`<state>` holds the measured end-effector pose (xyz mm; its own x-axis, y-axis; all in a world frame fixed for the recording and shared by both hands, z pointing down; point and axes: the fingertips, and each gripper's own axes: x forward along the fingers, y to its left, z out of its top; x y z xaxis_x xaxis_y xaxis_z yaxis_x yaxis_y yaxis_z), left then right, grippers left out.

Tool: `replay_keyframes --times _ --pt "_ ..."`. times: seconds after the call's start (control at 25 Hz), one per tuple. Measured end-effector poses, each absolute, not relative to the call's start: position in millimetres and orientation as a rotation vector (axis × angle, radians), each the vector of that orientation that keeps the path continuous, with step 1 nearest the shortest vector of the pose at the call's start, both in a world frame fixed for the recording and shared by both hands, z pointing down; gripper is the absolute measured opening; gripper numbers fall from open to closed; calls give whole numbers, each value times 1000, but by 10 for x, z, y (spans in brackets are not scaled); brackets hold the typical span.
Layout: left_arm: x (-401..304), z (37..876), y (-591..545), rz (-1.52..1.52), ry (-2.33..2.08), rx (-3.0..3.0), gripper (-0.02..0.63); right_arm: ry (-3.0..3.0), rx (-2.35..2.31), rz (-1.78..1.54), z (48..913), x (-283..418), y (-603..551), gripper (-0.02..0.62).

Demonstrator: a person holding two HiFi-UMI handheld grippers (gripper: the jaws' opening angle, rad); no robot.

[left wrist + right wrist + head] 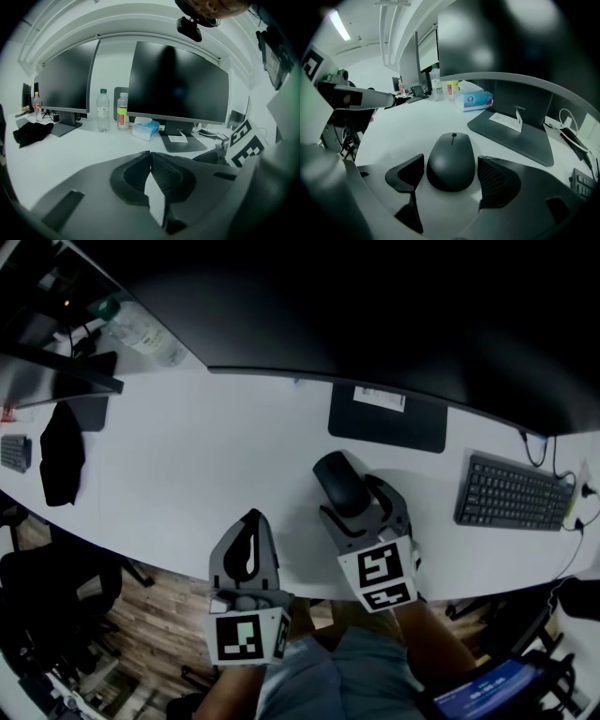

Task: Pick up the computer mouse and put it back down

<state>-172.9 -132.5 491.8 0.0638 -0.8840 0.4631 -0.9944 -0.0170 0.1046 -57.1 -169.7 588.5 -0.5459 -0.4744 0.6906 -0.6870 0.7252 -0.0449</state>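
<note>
The dark grey computer mouse (342,486) rests on the white desk (206,446), just in front of a monitor's base. My right gripper (359,504) straddles it. In the right gripper view the mouse (450,154) lies flat between the two jaws of the right gripper (451,168), with a thin gap on each side, so the pads do not press on it. My left gripper (251,521) hovers at the desk's near edge, left of the mouse. Its jaws are shut with tips touching and nothing between them (150,153).
A flat monitor base (386,418) carrying a paper slip lies just beyond the mouse. A black keyboard (511,493) is at the right. At the back left stand a water bottle (141,334) and a tissue box (146,129). A black cloth (61,456) lies at far left.
</note>
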Motion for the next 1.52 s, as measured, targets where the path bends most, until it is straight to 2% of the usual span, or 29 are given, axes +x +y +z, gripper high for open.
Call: replay_keyframes --times 0.72,1.04,1.52 --pt "-1849 4853 -1373 351 -1886 1947 8 -2239 897 407 5888 -679 -1809 344" --pt "-1880 4740 -1390 339 -1896 1972 8 -2235 917 411 5871 -672 -1808 304" --pt "-1936 4414 -1430 303 -1930 2049 8 -2299 1007 379 5483 -687 -1854 302"
